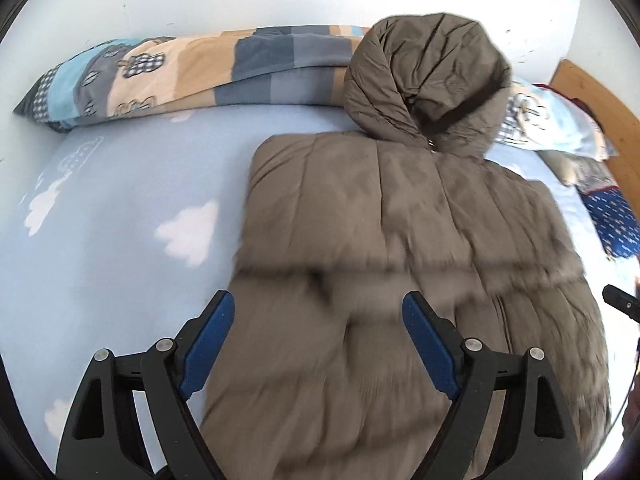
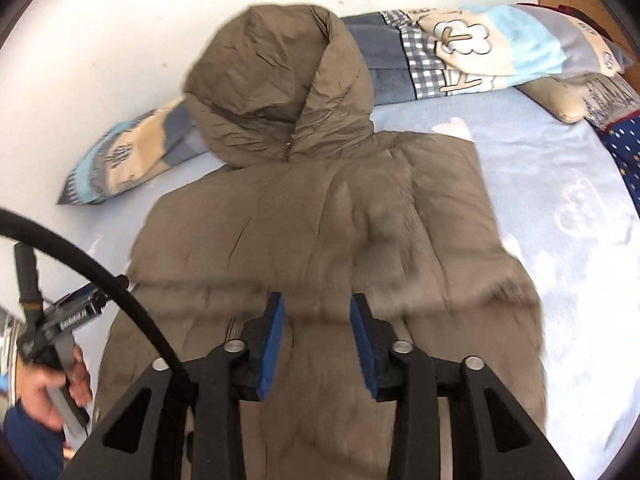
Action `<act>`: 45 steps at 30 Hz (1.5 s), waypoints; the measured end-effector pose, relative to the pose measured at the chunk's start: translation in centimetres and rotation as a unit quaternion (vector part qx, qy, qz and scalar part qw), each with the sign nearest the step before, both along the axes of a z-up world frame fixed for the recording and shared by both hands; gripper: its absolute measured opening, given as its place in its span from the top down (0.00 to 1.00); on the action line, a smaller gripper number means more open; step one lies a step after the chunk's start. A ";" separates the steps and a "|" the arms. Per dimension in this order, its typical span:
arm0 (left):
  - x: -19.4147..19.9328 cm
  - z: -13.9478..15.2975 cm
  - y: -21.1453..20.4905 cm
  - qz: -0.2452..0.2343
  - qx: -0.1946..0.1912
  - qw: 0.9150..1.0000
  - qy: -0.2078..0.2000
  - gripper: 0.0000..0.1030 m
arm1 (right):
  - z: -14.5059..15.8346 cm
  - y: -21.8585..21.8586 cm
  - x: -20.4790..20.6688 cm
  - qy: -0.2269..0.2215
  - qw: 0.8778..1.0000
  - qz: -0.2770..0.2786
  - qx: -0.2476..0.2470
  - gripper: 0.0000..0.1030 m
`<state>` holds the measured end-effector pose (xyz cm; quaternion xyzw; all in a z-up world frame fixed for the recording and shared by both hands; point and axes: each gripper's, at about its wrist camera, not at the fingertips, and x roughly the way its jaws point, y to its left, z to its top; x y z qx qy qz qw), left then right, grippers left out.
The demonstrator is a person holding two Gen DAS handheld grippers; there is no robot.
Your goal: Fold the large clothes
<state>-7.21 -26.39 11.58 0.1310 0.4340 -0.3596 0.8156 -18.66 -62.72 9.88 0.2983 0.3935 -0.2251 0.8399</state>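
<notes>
Brown hooded jacket (image 1: 400, 240) flat on bed, under left gripper (image 1: 318, 312), spread wide; right gripper (image 2: 318, 312) part-spread, empty.

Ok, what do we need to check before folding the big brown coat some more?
1. Coat lies flat on the bed sheet: ok.
2. Sides already folded in, no sleeve sticking out: ok.
3. Hood still sticks up against the wall, not folded down: not ok.
4. Left tool open, nothing between its pads: ok.
5. Right tool over the coat, jaws partly apart, nothing held: ok.
6. Bottom hem straight: cannot tell, it is out of view.
</notes>
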 end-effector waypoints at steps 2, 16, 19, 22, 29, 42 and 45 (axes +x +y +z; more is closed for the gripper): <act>-1.5 0.8 3.7 0.004 -0.007 1.000 0.002 0.17 | 0.9 1.6 -3.6 -0.007 1.000 0.003 0.001 0.59; -10.8 1.0 21.6 0.058 -0.056 0.996 0.047 0.17 | 3.4 10.3 -24.4 -0.080 0.993 -0.086 0.015 0.45; -9.2 -2.0 23.6 0.088 -0.081 0.987 0.110 0.17 | 2.3 10.9 -27.4 -0.075 0.991 -0.104 0.028 0.42; -7.6 -4.6 24.1 0.099 -0.099 0.975 0.174 0.17 | 0.4 10.6 -31.0 -0.077 0.985 -0.138 0.065 0.37; -6.7 -6.8 23.7 0.091 -0.141 0.955 0.244 0.17 | -3.9 9.0 -34.7 -0.083 0.967 -0.177 0.166 0.32; -4.3 -9.9 23.0 0.095 -0.211 0.922 0.310 0.14 | -8.5 8.3 -29.5 -0.088 0.962 -0.142 0.215 0.31; -4.1 -10.0 21.6 0.082 -0.189 0.933 0.294 0.13 | -8.4 9.1 -27.4 -0.073 0.972 -0.117 0.189 0.30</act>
